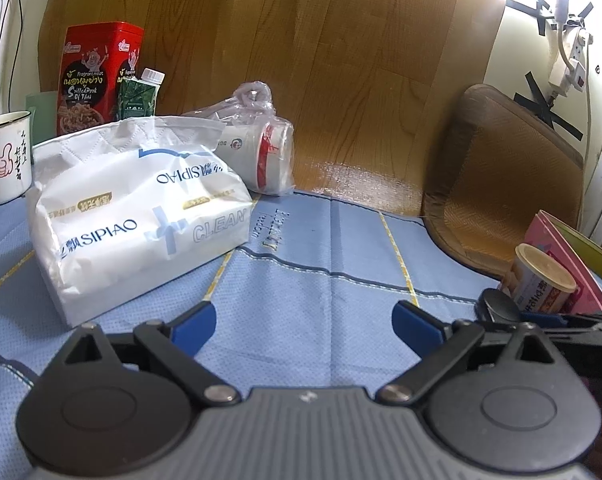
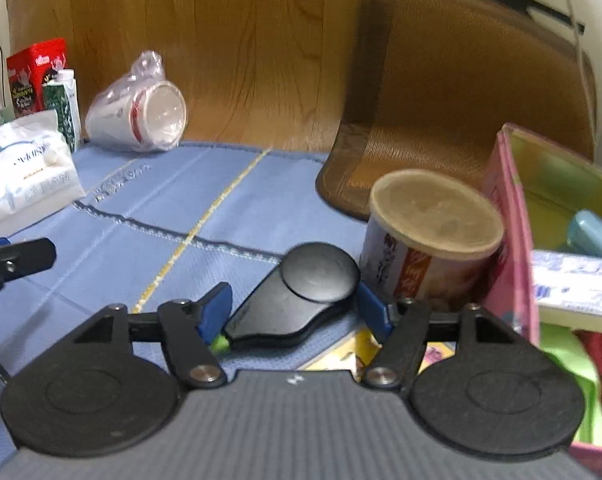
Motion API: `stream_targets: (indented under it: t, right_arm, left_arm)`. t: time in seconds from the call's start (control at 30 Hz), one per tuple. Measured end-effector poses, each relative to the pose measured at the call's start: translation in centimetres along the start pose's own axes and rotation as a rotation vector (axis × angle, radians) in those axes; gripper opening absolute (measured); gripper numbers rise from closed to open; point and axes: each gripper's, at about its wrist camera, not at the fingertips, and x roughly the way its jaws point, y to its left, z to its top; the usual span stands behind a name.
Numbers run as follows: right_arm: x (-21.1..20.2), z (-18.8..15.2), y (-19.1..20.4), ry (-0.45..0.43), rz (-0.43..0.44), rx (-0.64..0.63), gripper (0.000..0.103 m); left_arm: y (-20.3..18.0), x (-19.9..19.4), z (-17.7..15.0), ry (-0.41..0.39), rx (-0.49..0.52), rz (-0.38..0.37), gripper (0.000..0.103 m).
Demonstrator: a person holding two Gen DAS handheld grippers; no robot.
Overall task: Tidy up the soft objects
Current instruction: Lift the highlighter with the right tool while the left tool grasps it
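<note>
Left gripper [image 1: 303, 322], black body with blue pads, hovers low over the blue woven mat [image 1: 321, 248] with yellow stripes; jaws wide apart, nothing between them. Ahead-left of it lies the soft white plastic-wrapped tissue pack [image 1: 137, 208] printed "SIPIAO", resting on the mat, tilted, untouched.

Behind the pack: a white paper cup with red band inside a clear plastic bag [image 1: 267, 152], lying on its side. Further back-left a tall red snack tin [image 1: 99, 76] and a small green carton with white cap [image 1: 139, 94], standing upright against the wood-grain backboard [image 1: 341, 60]. White enamel mug [image 1: 5, 158] with a thumbs-up drawing stands at the far left edge, just beside the pack.

Right gripper [image 2: 295, 310], same build, points down at the mat; jaws apart. A flat black teardrop-shaped object with a round disc top and a green tip [image 2: 291, 300] lies between the pads. Left pad sits near or at its green end, right pad just beside the disc; contact unclear, slight blur.

Just behind-right of it stands a round paper canister with tan lid [image 2: 433, 244], upright, touching or nearly touching the pink open box [image 2: 509, 216]. The box holds assorted items, including a teal thing and a white-blue packet. A brown woven cushion [image 2: 461, 92] leans against the backboard behind.
</note>
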Motion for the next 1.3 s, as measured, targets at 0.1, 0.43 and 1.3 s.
stream_targets:
  t: [0.1, 0.43, 1.3]
  right_arm:
    - [0.2, 0.2, 0.3, -0.006, 0.011, 0.012, 0.070]
    - [-2.7, -2.5, 5.7, -0.058, 0.260, -0.228, 0.048]
    - [-17.6, -17.0, -3.7, -0.203, 0.200, -0.157, 0.053]
  left_arm:
    - [-0.1, 0.0, 0.0, -0.001, 0.006, -0.003, 0.098]
    - [-0.6, 0.3, -0.2, 0.037, 0.081, -0.206, 0.067]
    - [-12.6, -3.4, -7.5, 0.465, 0.209, -0.848, 0.060]
